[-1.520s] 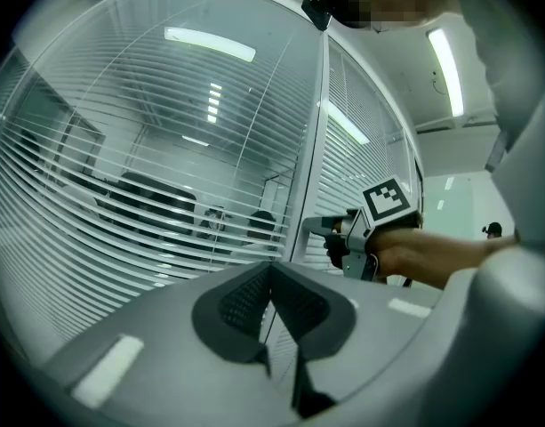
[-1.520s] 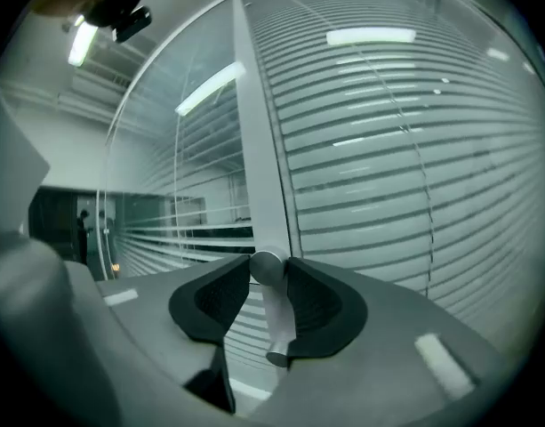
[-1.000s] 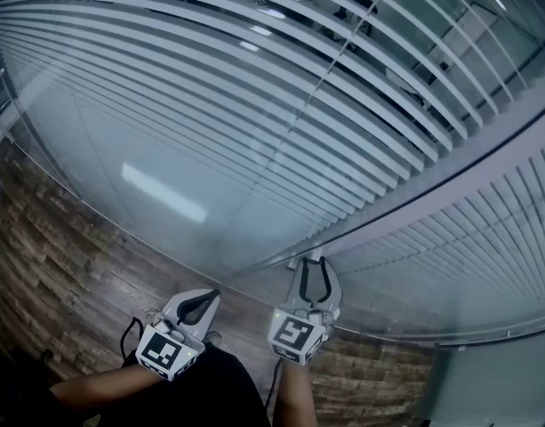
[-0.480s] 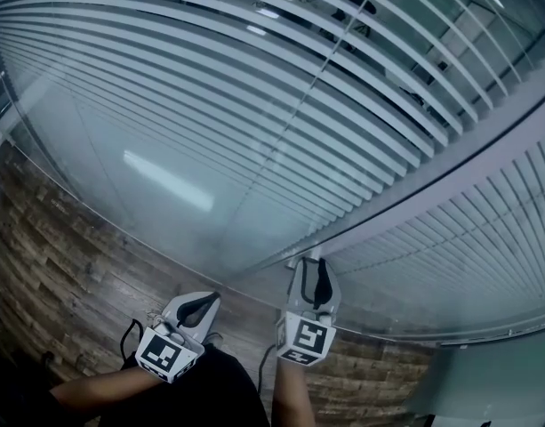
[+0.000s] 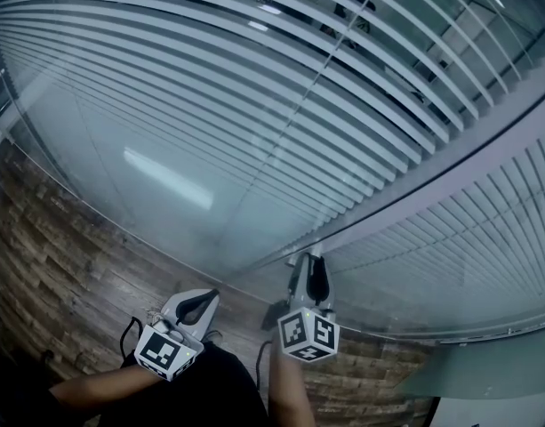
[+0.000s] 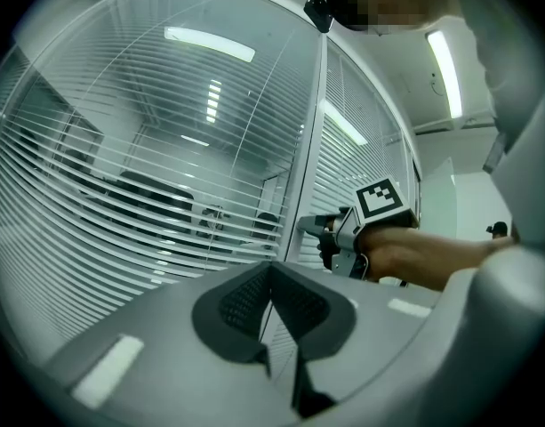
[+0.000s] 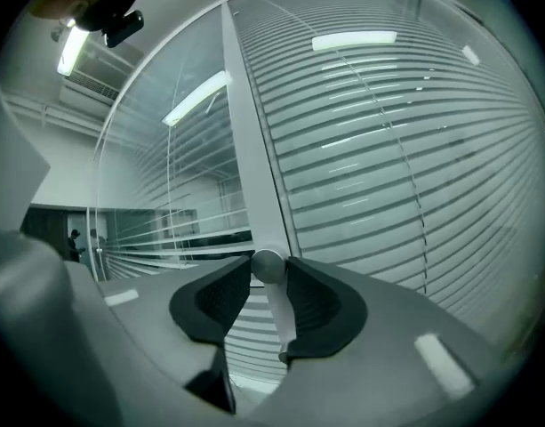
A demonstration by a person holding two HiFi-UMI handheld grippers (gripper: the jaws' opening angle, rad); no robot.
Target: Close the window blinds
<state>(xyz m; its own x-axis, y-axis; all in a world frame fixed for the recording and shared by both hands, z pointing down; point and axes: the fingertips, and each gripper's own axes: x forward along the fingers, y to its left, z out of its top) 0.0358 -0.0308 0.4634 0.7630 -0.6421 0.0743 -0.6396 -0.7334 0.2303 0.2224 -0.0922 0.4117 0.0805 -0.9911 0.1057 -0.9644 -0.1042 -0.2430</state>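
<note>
Nearest the person, at about 7 o'clock in the head view, the left gripper [image 5: 210, 297] hangs idle over the wood-patterned floor [image 5: 59, 238], its jaws pressed together on nothing and aimed at the glass [image 5: 165, 185]. Just beside it, at 6 o'clock, the right gripper [image 5: 309, 260] reaches the foot of the pale post [image 5: 414, 194] that divides the two panes. Its own view shows a small round metal knob [image 7: 268, 265] between the jaw tips with both pads touching it. The jaws have just been closing further on it, so the grip reads as firm. Behind the glass, from 9 o'clock round to 3 o'clock, the blinds [image 5: 254, 87] fill both panes. In the right gripper view the slats on the post's 3 o'clock side lie almost face-on with thin gaps, while those on its 9 o'clock side leave dark slits through which a room shows. The step in hand appears to be turning the knob to tilt the slats shut. To do it well, the gripper should stay in line with the knob so the roll is clean. The squeeze should be even so the smooth metal does not slip, with no push or pull on the post. Turning should stop once the slits vanish or the knob stiffens.
</note>
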